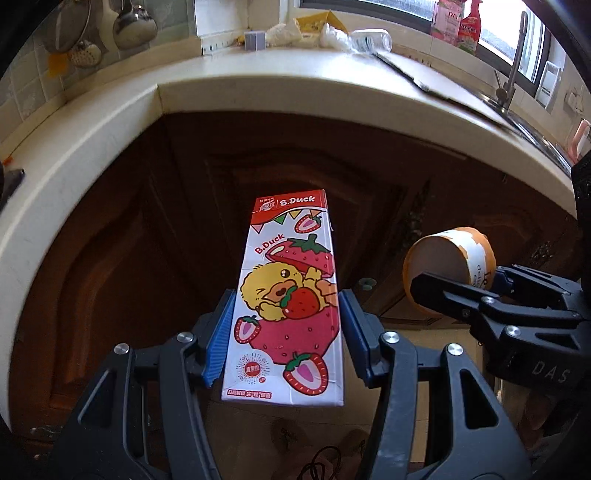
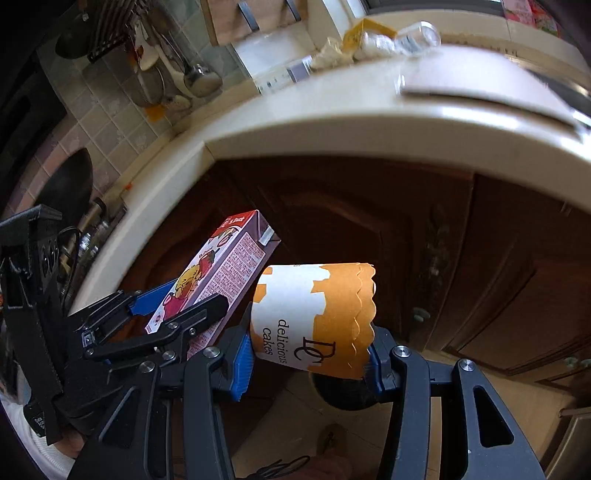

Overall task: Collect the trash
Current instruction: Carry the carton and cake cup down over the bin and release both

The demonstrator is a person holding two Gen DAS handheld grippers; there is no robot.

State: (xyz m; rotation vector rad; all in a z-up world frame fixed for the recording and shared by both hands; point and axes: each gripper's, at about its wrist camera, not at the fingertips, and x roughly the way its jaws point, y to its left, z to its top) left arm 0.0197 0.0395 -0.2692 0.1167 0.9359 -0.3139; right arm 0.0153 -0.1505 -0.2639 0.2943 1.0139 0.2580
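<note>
My left gripper (image 1: pixel 286 338) is shut on a strawberry drink carton (image 1: pixel 291 295) printed with a yellow duck, its blue pads pressing both long sides. The right gripper (image 2: pixel 308 350) is shut on an orange and white paper cake cup (image 2: pixel 314 317) that lies tilted on its side. Both are held in front of the dark wooden cabinet doors, below the counter edge. In the left wrist view the cake cup (image 1: pixel 448 266) shows at the right in the other gripper's fingers (image 1: pixel 461 295). From the right wrist camera the carton (image 2: pixel 218 280) appears at the left.
A cream countertop (image 1: pixel 258 74) curves above, with a plastic bottle (image 1: pixel 371 40), wrappers (image 1: pixel 314 27) and a flat cardboard sheet (image 1: pixel 424 74) on it. A sink tap (image 1: pixel 513 62) stands at the right. A dark round opening (image 2: pixel 343 395) lies on the floor under the cup.
</note>
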